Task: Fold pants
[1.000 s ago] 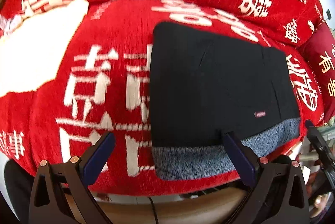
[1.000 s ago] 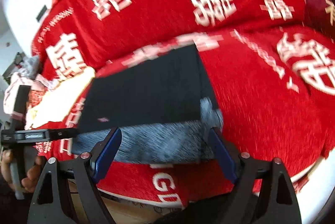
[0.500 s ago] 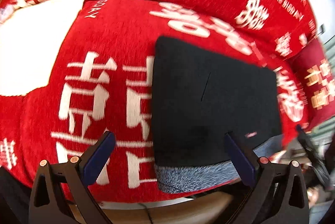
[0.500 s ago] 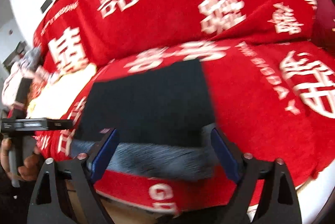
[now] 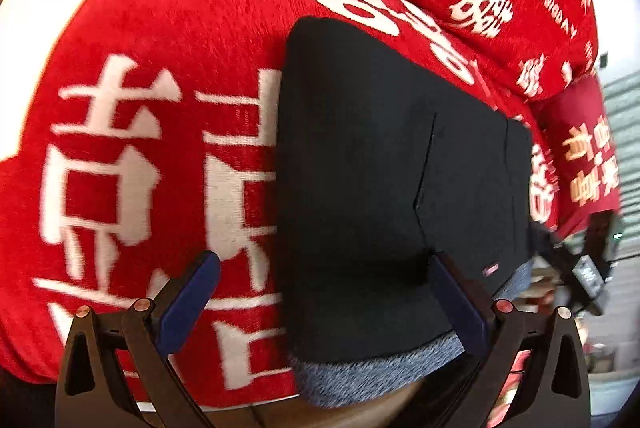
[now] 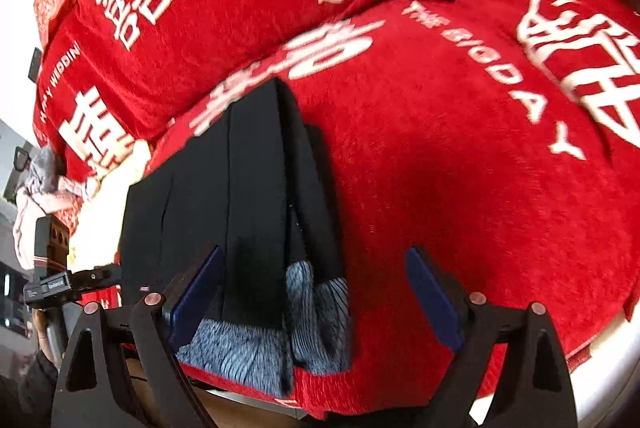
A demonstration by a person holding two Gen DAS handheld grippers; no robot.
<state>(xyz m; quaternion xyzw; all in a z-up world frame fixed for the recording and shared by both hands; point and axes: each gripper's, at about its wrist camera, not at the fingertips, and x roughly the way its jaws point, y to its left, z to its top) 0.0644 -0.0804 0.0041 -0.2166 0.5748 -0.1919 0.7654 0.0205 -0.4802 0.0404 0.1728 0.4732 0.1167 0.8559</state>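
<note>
Tongs, left (image 5: 322, 286) and right (image 6: 314, 278), both wide apart, empty, angled down over black pants (image 5: 380, 168).

Two wrist fisheye views, both aimed steeply down at one sofa seat.

The left wrist view sits close above the near edge of the red cover (image 5: 160, 28), facing the backrest, with the folded pants (image 5: 380, 188) right of centre. The right wrist view looks from further right, pants (image 6: 248, 196) left of centre. Both share the pants, their grey cuff edge and the surrounding seat cover (image 6: 460, 168).
</note>
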